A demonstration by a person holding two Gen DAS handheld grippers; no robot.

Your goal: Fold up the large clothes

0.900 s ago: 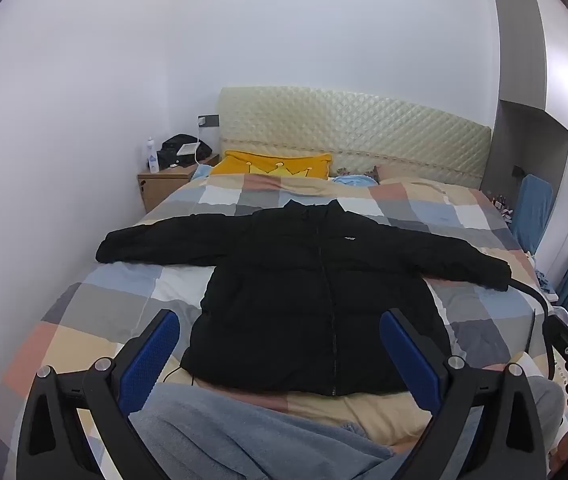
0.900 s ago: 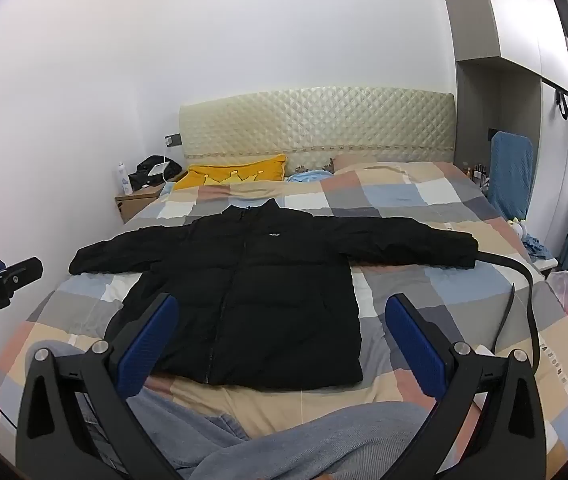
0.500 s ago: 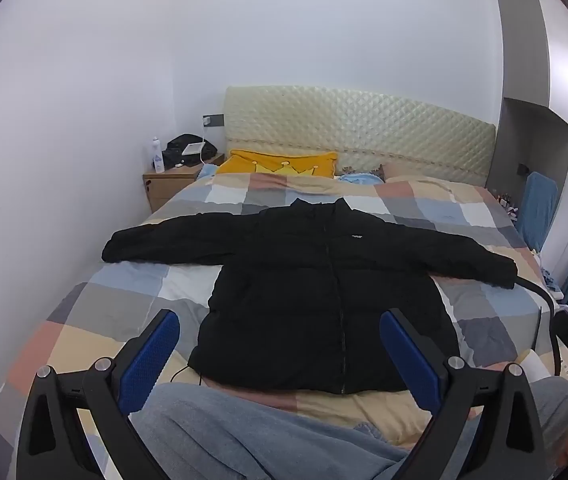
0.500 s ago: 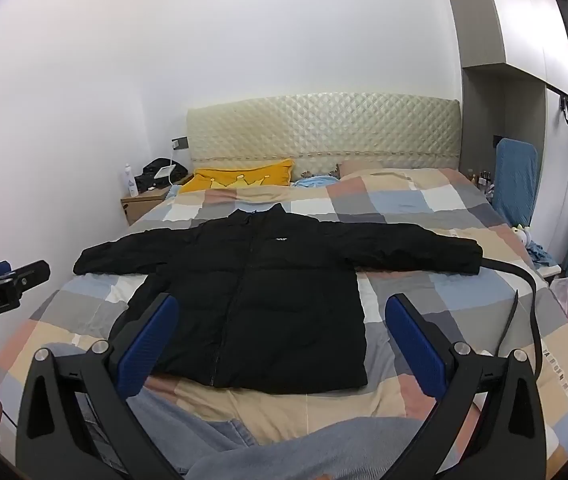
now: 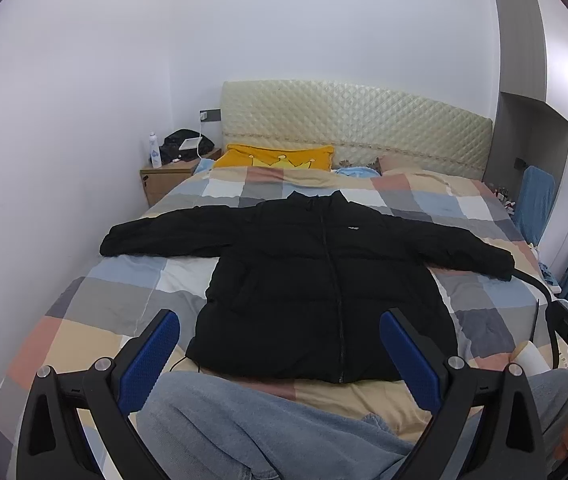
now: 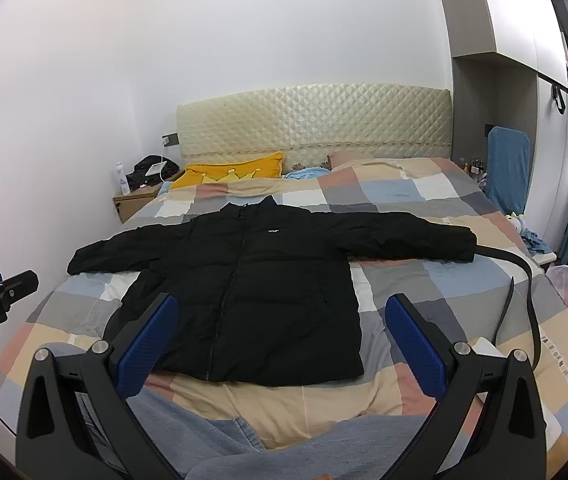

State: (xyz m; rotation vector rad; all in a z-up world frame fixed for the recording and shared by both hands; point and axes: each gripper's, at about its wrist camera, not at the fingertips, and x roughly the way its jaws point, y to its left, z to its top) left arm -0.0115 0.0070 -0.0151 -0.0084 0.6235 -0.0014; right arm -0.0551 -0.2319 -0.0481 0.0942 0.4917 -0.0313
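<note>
Room: white walls, quilted cream headboard point(image 5: 355, 120), wooden nightstand point(image 5: 164, 178) in the left corner.
Surface: bed with checked quilt point(image 5: 116, 300), yellow pillow point(image 5: 276, 157) at its head.
Left gripper point(image 5: 280, 354): jaws spread wide, blue pads bare, nothing between them, touching nothing.
Right gripper point(image 6: 280, 338): likewise wide apart and empty, held above the person's jeans point(image 6: 363, 440).
Black jacket point(image 6: 268, 280): flat on the quilt, zipped, both sleeves stretched outward, hem nearest the grippers.
Black belt point(image 6: 523, 280): beside the right-hand cuff.
</note>
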